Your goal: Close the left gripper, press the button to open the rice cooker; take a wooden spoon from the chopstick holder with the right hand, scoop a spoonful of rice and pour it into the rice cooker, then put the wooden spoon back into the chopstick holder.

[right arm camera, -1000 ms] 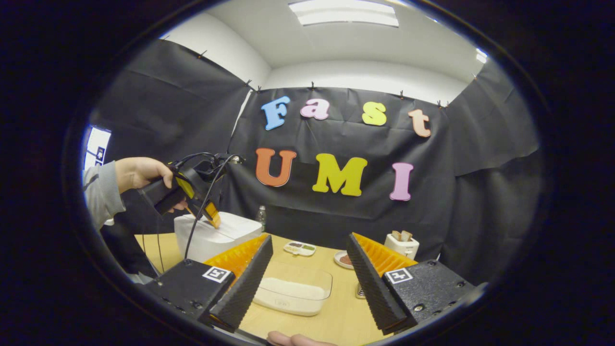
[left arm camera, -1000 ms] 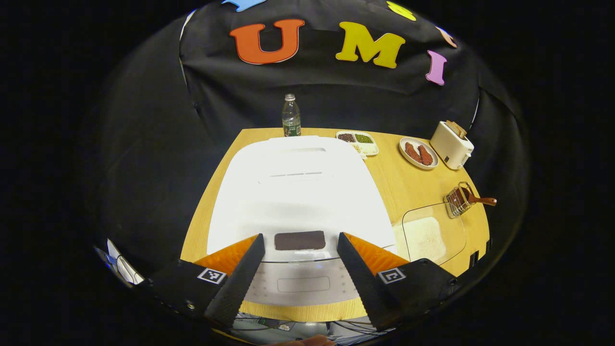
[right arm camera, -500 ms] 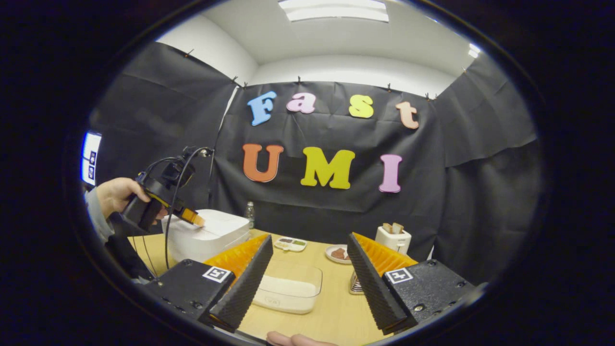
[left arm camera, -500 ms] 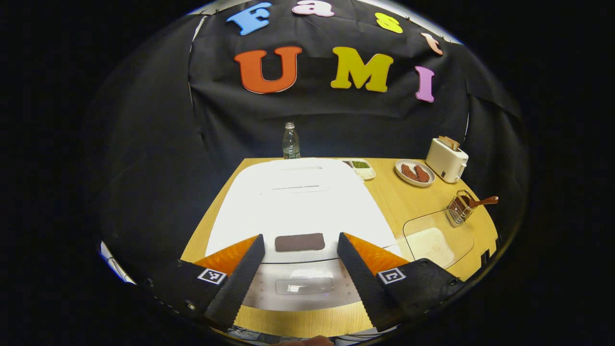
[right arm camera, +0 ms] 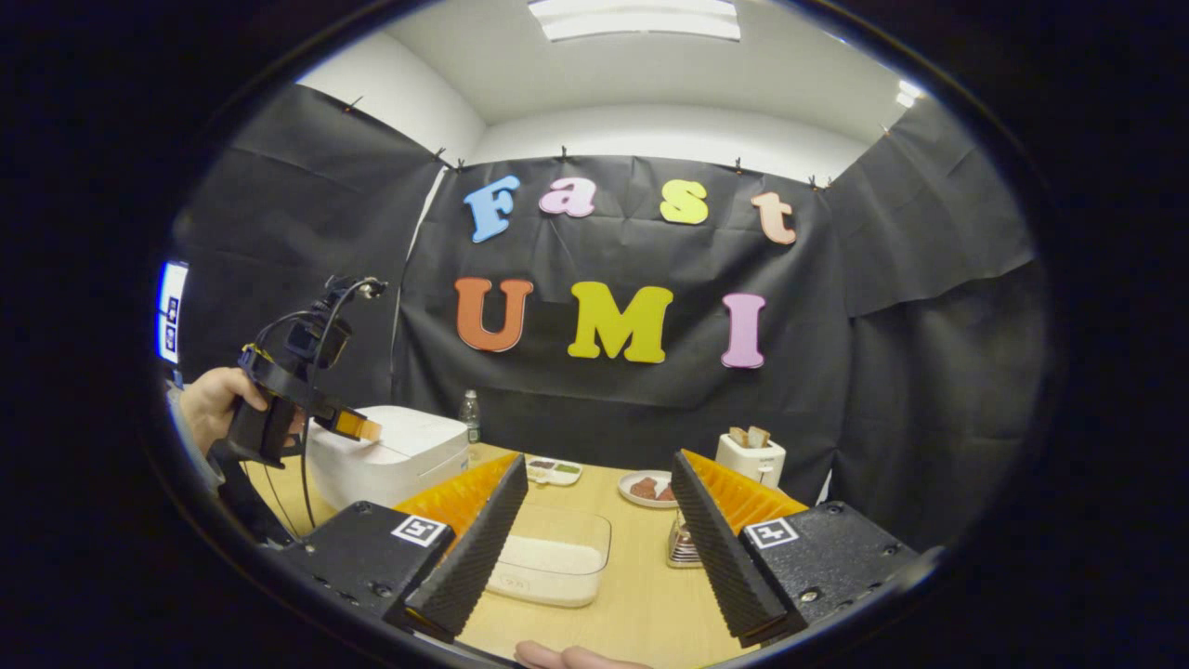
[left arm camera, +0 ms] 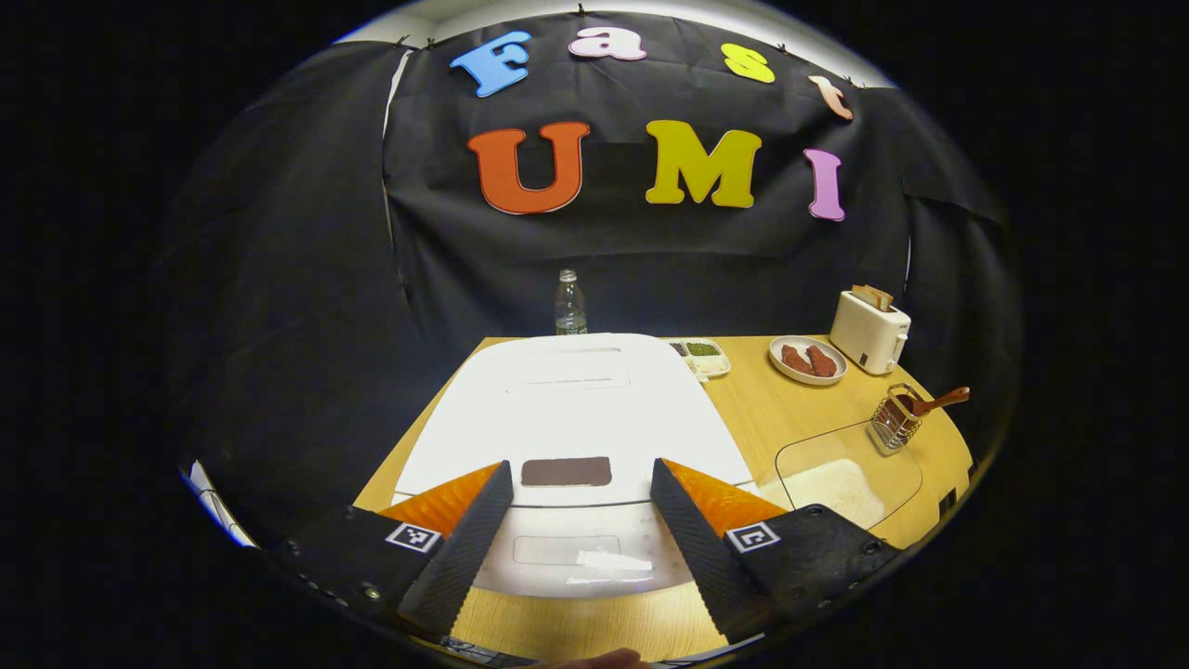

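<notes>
Left gripper view shows the left gripper (left arm camera: 578, 530), fingers spread wide and empty, now lower and more level over the closed white rice cooker (left arm camera: 571, 409), its clear front button (left arm camera: 567, 550) between the fingers, unpressed.

- One white rice cooker (left arm camera: 571, 409), lid shut, near left of the table.
- One clear rice container (left arm camera: 850, 469), near right.
- One wire chopstick holder (left arm camera: 894, 418) with one wooden spoon (left arm camera: 940, 400).
- One toaster (left arm camera: 868, 330), far right.
- One plate (left arm camera: 807, 359).
- One divided dish (left arm camera: 703, 355).
- One water bottle (left arm camera: 569, 304), far.
</notes>
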The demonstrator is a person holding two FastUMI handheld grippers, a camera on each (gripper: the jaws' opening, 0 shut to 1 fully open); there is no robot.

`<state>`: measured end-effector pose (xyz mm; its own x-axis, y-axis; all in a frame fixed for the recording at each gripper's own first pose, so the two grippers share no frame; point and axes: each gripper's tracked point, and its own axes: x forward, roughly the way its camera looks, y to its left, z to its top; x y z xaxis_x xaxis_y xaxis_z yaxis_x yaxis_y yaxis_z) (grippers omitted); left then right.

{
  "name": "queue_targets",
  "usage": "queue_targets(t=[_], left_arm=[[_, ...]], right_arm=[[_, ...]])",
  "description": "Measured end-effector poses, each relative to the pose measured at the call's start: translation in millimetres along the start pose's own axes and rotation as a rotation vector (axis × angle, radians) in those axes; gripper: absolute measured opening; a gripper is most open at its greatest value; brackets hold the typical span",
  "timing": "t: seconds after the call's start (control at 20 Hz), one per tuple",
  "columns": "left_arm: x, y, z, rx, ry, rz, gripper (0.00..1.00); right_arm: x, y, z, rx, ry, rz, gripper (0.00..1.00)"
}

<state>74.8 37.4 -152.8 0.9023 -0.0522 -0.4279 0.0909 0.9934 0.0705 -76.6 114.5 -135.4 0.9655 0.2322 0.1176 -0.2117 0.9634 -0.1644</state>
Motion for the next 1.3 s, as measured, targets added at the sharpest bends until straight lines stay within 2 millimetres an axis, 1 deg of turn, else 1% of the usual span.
queue_targets(t=[0.1, 0.2, 0.25, 0.35, 0.45, 0.55, 0.65, 0.7, 0.8, 0.9, 0.95, 1.05, 1.25, 1.3], left_arm=[[-5, -2, 9, 0.001, -0.04, 0.009, 0.96], [-16, -1, 18, -0.004, -0.084, 0.032, 0.96], [-24, -1, 22, -0.014, -0.109, 0.036, 0.96], [-45, -7, 34, -0.031, -0.168, 0.022, 0.96], [-63, -16, 39, -0.009, -0.209, 0.003, 0.96], [-81, -18, 44, 0.026, -0.246, 0.016, 0.96], [-104, -27, 50, 0.035, -0.287, 0.013, 0.96], [-114, -34, 52, 0.029, -0.31, 0.003, 0.96], [-134, -42, 53, 0.004, -0.351, -0.017, 0.96], [-149, -50, 52, -0.033, -0.405, -0.016, 0.96], [-157, -53, 48, -0.04, -0.426, -0.016, 0.96], [-171, -63, 41, -0.033, -0.461, -0.016, 0.96], [-201, -67, 36, -0.028, -0.545, 0.012, 0.96], [-207, -71, 32, -0.026, -0.558, 0.012, 0.96]], right_arm=[[0, -3, 0, 0.003, 0.001, -0.011, 1.0], [-1, -5, 1, 0.012, -0.001, -0.016, 1.0], [-2, -6, 2, 0.019, -0.004, -0.018, 1.0], [-4, -11, 4, 0.023, 0.001, -0.033, 1.0], [-9, -17, 16, 0.016, -0.026, -0.053, 1.0], [-16, -25, 26, 0.02, -0.053, -0.076, 1.0], [-24, -36, 31, 0.028, -0.06, -0.11, 1.0], [-29, -42, 38, 0.034, -0.076, -0.127, 1.0], [-37, -46, 50, 0.029, -0.106, -0.138, 1.0], [-45, -51, 53, 0.028, -0.124, -0.15, 1.0], [-49, -53, 54, 0.029, -0.127, -0.154, 1.0], [-49, -58, 50, 0.027, -0.121, -0.16, 1.0], [-45, -62, 39, 0.049, -0.089, -0.163, 1.0], [-42, -64, 34, 0.056, -0.078, -0.163, 1.0]])
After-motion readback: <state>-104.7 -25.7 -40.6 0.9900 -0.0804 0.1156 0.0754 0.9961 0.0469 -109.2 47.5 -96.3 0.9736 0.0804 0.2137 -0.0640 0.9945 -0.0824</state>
